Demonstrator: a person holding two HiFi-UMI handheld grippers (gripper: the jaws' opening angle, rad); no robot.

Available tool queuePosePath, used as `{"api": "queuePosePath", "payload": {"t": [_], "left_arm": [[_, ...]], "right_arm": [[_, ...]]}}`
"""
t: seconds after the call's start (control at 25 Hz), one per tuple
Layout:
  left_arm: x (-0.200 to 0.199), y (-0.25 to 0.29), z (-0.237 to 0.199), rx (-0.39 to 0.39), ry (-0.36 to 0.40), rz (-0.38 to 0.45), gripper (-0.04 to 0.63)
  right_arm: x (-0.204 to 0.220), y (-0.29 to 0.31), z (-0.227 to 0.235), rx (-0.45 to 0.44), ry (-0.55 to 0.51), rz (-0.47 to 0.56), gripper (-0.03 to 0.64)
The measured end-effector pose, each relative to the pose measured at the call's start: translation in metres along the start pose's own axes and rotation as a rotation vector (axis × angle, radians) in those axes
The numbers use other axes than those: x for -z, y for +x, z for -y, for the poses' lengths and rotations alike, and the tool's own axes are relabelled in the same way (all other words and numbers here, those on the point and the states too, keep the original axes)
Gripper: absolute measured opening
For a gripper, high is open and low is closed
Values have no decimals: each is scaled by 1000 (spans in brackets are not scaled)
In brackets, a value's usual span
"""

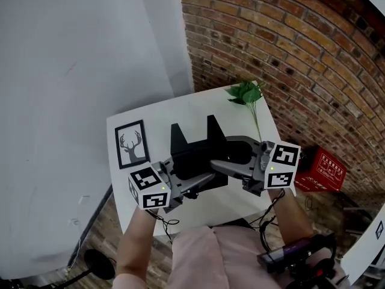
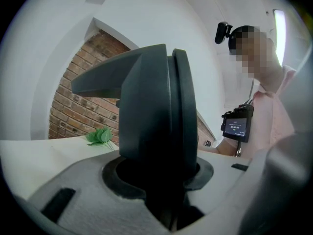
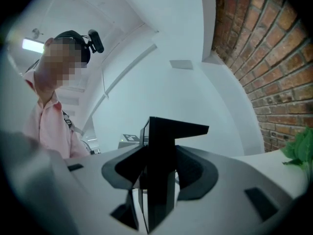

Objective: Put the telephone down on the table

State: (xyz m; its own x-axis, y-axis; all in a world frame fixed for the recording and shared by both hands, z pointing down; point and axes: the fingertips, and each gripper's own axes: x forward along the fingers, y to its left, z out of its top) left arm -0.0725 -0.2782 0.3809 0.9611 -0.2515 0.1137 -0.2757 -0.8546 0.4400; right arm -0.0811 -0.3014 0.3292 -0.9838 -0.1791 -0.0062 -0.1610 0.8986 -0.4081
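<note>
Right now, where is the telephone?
Head view: the telephone is over the white table, held by left tongs and right tongs, beside the deer picture.

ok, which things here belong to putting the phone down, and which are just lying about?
Job: telephone, gripped by left tongs and right tongs; white table.
Lying about: framed deer picture, green leaf sprig, red crate on the floor.

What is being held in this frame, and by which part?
The black telephone is held by both grippers. The left gripper is clamped on its near left side, and the right gripper on its right side.
</note>
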Motion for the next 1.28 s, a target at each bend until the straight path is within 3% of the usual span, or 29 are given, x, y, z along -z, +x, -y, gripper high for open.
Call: {"api": "queuePosePath", "payload": {"t": [1.28], "left_arm": [[105,35,-77,-8,-342,-54,166]], "right_arm": [[112,-4,96,41,331,-126,199]]}}
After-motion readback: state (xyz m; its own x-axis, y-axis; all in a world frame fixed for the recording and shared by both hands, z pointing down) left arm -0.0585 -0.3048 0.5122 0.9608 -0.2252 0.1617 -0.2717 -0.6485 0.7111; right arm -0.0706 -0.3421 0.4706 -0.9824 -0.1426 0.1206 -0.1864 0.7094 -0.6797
